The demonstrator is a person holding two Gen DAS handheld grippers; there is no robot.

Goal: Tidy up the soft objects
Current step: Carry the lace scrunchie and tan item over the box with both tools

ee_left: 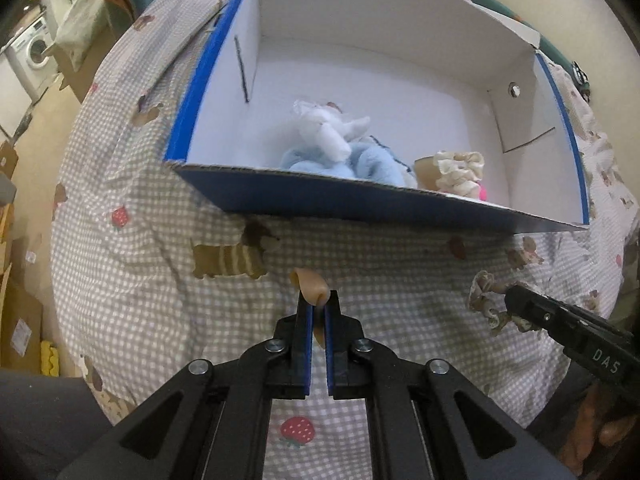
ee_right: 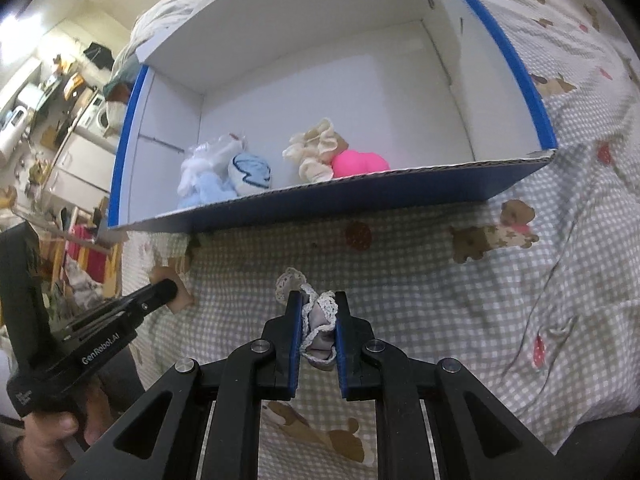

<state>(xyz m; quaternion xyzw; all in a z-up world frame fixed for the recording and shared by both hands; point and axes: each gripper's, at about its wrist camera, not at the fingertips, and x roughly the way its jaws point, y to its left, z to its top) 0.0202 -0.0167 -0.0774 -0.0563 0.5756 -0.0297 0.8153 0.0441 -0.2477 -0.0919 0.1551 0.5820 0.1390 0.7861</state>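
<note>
My left gripper [ee_left: 319,300] is shut on a small tan soft piece [ee_left: 310,282] and hangs above the checked bedspread, just in front of the blue box's near wall [ee_left: 360,196]. In the right wrist view my right gripper [ee_right: 318,300] is shut on a grey lace-trimmed scrunchie [ee_right: 316,322], also short of the box [ee_right: 360,194]. Inside the white-lined box lie a white plush [ee_left: 328,124], a light blue fluffy item [ee_left: 360,164], a cream scrunchie [ee_right: 314,152] and a pink soft item [ee_right: 360,164]. Each gripper shows in the other's view, the right gripper [ee_left: 516,296] and the left gripper [ee_right: 168,292].
The box rests on a bed with a checked cover [ee_left: 160,240] printed with dogs and strawberries. A hand [ee_right: 44,436] holds the left gripper's handle. Off the bed at the left stand a washing machine [ee_left: 34,50] and cardboard boxes [ee_left: 20,320].
</note>
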